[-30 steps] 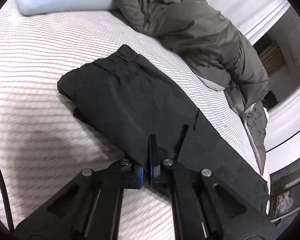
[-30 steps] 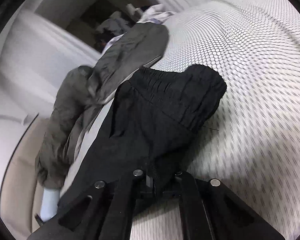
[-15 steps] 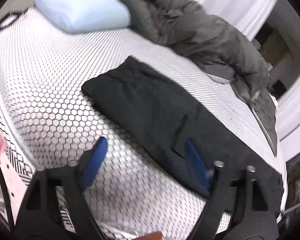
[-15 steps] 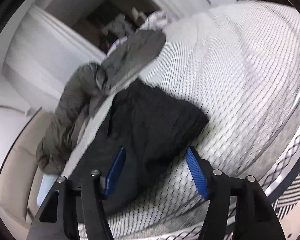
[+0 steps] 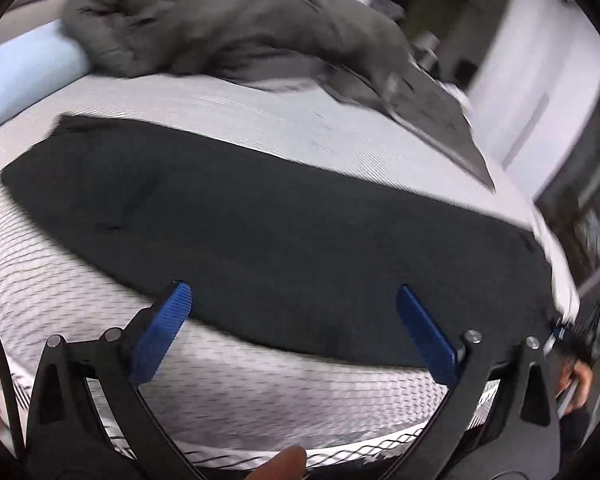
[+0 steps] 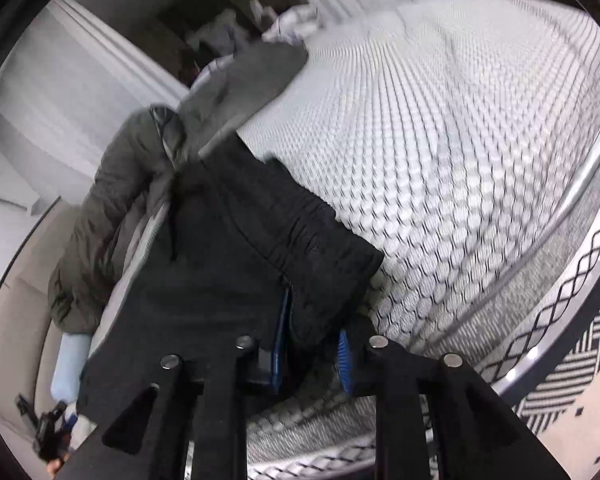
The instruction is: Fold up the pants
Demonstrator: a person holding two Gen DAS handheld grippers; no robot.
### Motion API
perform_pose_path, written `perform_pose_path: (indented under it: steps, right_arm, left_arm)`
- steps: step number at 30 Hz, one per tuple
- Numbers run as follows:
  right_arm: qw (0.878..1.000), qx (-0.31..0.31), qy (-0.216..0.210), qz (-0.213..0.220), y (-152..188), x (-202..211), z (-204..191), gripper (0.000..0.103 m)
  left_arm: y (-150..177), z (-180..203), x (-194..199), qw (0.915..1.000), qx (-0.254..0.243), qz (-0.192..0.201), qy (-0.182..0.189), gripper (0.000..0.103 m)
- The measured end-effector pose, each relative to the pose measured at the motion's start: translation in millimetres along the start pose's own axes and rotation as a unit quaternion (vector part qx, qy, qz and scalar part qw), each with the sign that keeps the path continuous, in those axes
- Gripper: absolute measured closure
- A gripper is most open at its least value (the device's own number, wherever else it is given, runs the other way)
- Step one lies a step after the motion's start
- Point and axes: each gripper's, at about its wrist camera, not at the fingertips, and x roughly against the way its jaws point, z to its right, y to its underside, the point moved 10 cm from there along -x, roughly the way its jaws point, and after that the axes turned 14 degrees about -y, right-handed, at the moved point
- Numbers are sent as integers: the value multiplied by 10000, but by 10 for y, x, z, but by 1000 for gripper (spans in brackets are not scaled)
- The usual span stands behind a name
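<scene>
Blue ribbed pads face each other across a wide gap on your left gripper [image 5: 294, 332], its fingers spread far apart and holding nothing. Just beyond and between those fingers lies the near long edge of the black pants [image 5: 268, 236], laid flat in a long strip across the white honeycomb-textured mattress [image 5: 60, 280]. The strip runs from ahead-left of the tool to far right, where it reaches the mattress edge. Past the pants, a band of bare mattress separates them from a crumpled grey duvet [image 5: 236, 32] heaped along the far side. A pale blue pillow [image 5: 24, 76] sits at far left, touching the duvet's end.

Your right gripper [image 6: 312, 344] has its fingers drawn close together with a bunched fold of the pants [image 6: 236, 272] between the blue pads [image 6: 345, 354]; this is the gathered waistband end, and it hangs in front of the tool, above the mattress [image 6: 460, 160]. The fabric hides much of the left pad, so how firmly the grip is closed is hard to judge, but cloth does sit between the pads. Behind it the pants trail away to the left. Further off, the grey duvet [image 6: 116, 200] lies beside them, with the pillow [image 6: 70, 368] low at left.
</scene>
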Motion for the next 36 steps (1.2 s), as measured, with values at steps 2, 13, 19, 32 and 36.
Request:
perform_pose_path:
  steps: [2, 13, 19, 32, 36]
  right_arm:
    - [9988, 349, 213, 267, -55, 232, -99, 63]
    - [9394, 3338, 158, -770, 653, -333, -1529, 25]
    - [9080, 3848, -192, -1646, 1140, -1273, -1889, 25]
    - [8744, 4479, 1647, -879, 311, -677, -922, 52]
    - [8998, 4159, 882, -977, 436, -889, -1414, 39]
  left_arm:
    - [73, 308, -17, 9995, -294, 59, 52, 1]
    - [700, 2276, -185, 9728, -2097, -175, 971, 1]
    - [930, 2529, -457, 9631, -2494, -431, 915, 1]
    - [660, 1382, -468, 9826, -1797, -328, 346, 1]
    - [578, 1659, -389, 9804, -1861, -321, 553, 1]
